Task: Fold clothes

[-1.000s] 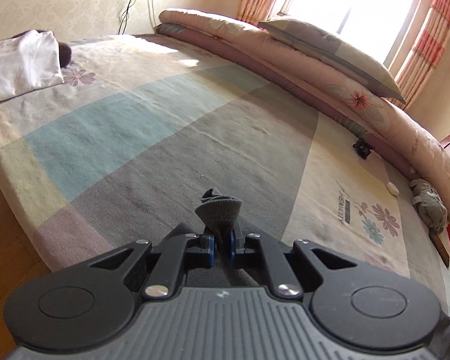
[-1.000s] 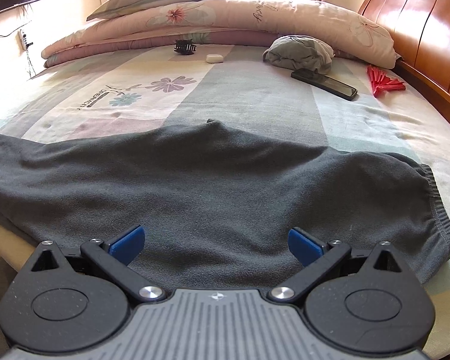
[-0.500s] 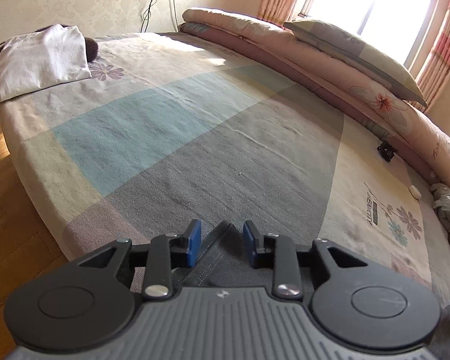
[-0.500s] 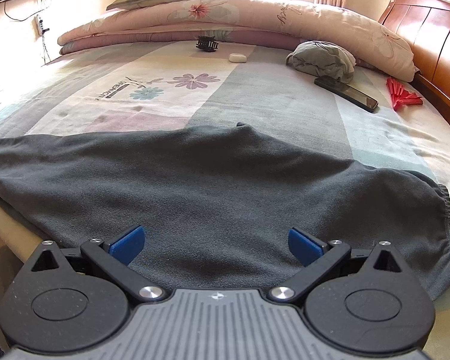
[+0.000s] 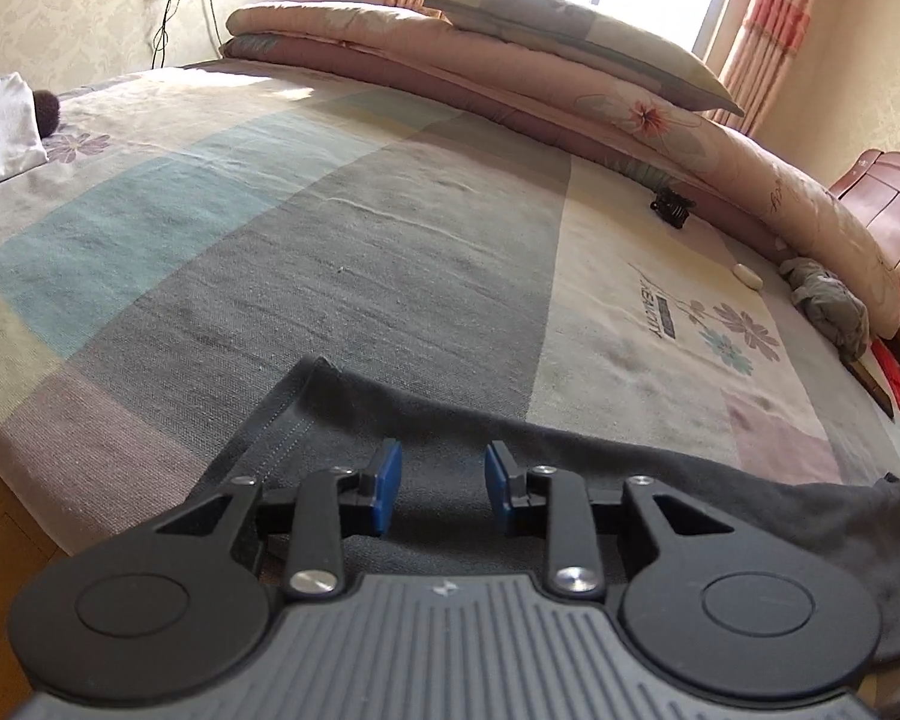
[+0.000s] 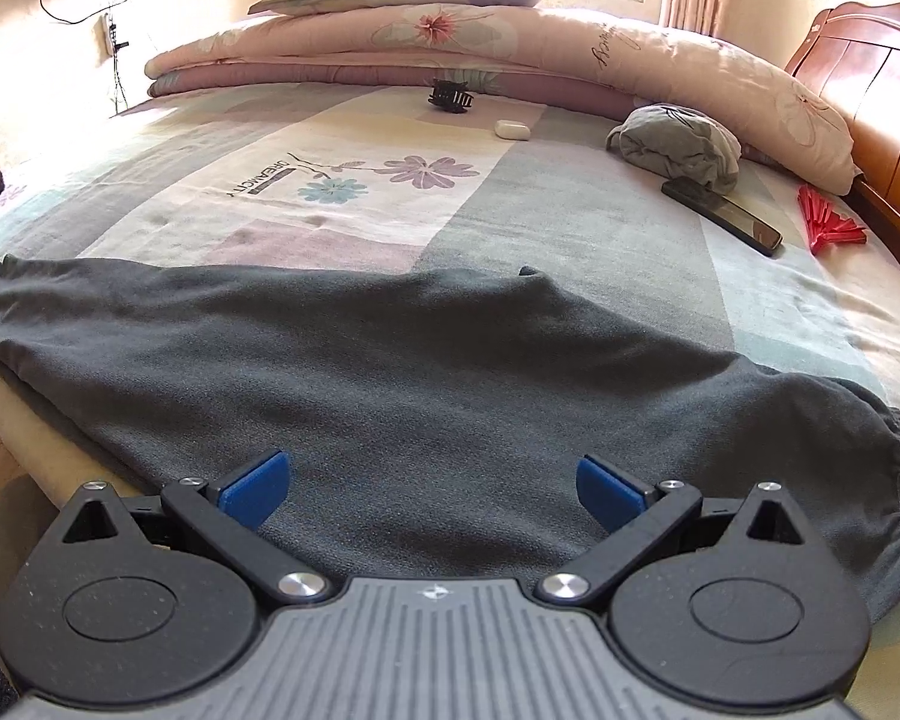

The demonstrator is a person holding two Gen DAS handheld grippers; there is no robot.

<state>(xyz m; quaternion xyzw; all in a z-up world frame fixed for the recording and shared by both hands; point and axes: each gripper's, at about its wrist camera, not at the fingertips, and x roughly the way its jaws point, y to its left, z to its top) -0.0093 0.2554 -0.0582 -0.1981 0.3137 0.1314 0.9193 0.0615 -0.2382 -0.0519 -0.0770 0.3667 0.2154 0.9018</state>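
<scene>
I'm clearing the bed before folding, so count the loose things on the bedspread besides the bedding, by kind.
Dark grey trousers: 1
Bundled grey garment: 1
Black hair clip: 1
White earbud-style case: 1
Phone: 1
Red folding fan: 1
Total: 6

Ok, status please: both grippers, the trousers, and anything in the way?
Left gripper open, right gripper open, both empty. Grey trousers flat along the bed edge, unfolded. Phone and red clips far off, not blocking.
</scene>
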